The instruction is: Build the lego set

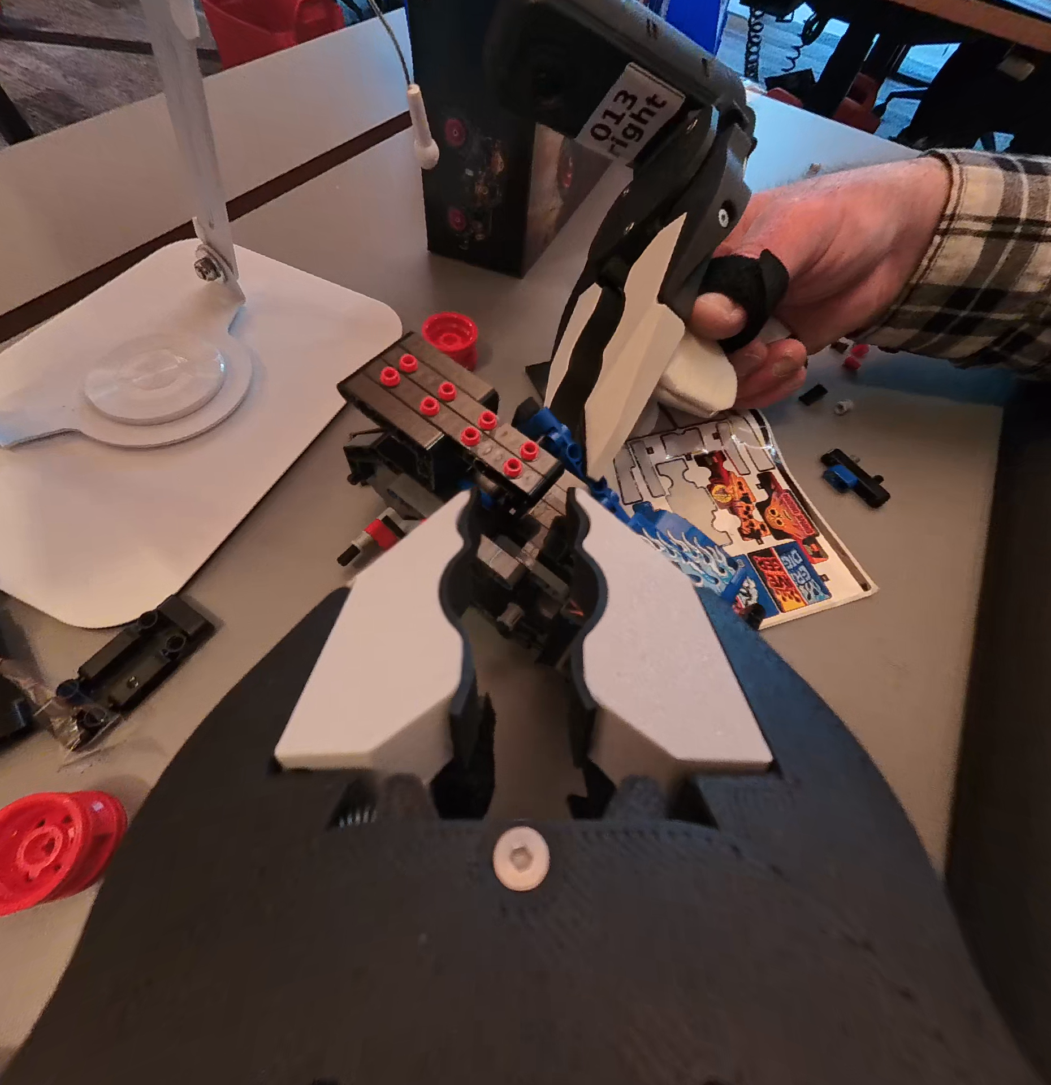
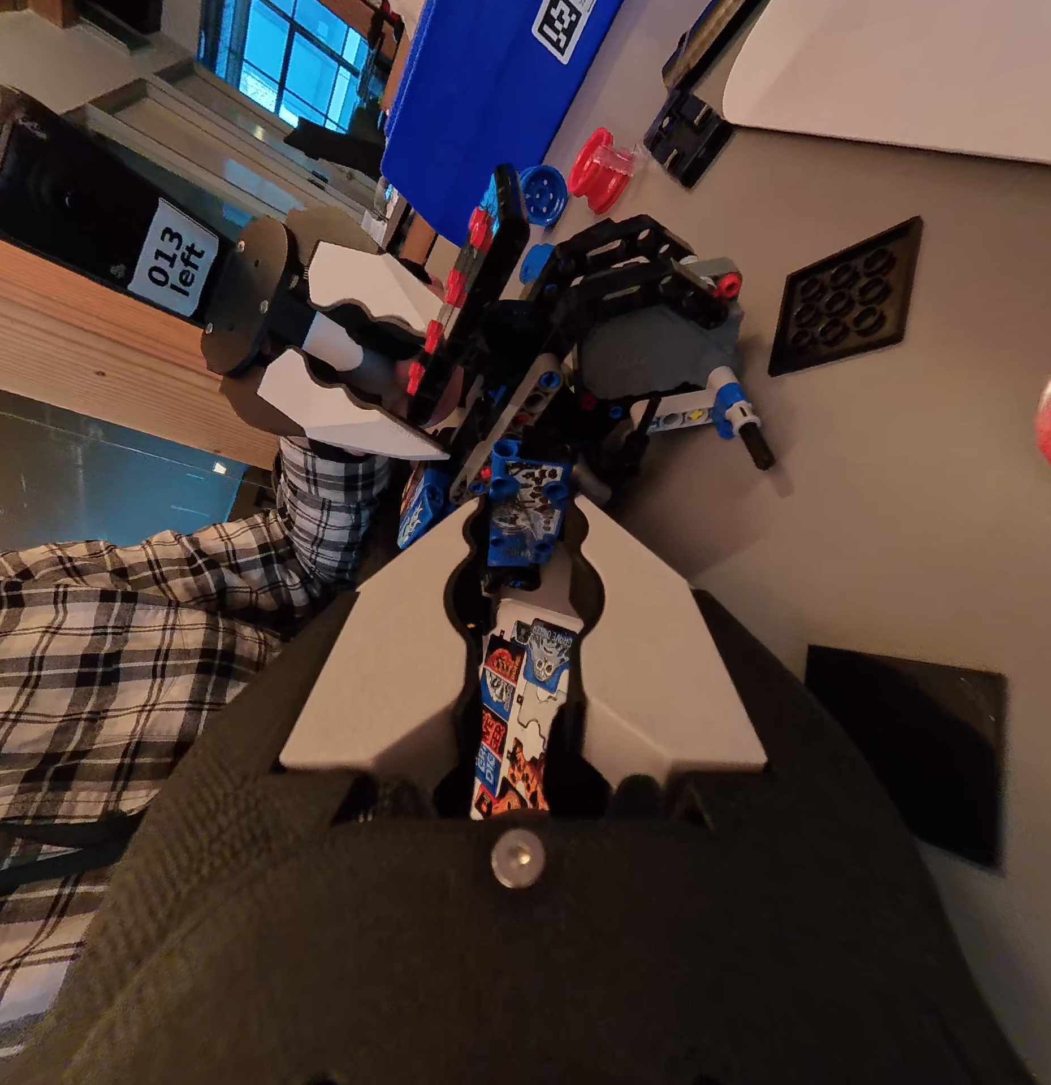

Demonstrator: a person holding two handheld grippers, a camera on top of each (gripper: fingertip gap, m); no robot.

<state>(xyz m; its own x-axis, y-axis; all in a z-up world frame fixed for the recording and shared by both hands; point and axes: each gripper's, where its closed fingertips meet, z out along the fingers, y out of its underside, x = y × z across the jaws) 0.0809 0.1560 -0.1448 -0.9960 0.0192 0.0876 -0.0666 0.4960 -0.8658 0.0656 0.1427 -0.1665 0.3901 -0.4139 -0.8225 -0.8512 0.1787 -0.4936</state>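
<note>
Left wrist view: the model (image 1: pixel 452 446), a black, half-built chassis with red pins, is seen mid-table, its near end gripped by the left gripper (image 1: pixel 520 511), whose jaws are closed onto it, probably to steady it. The right gripper (image 1: pixel 576 434) is brought in from the far right, its jaws nearly shut on the blue panel (image 2: pixel 526 511) at the model's side, seemingly to press it home; the sticker sheet (image 1: pixel 746 516) lies just right of the model.
</note>
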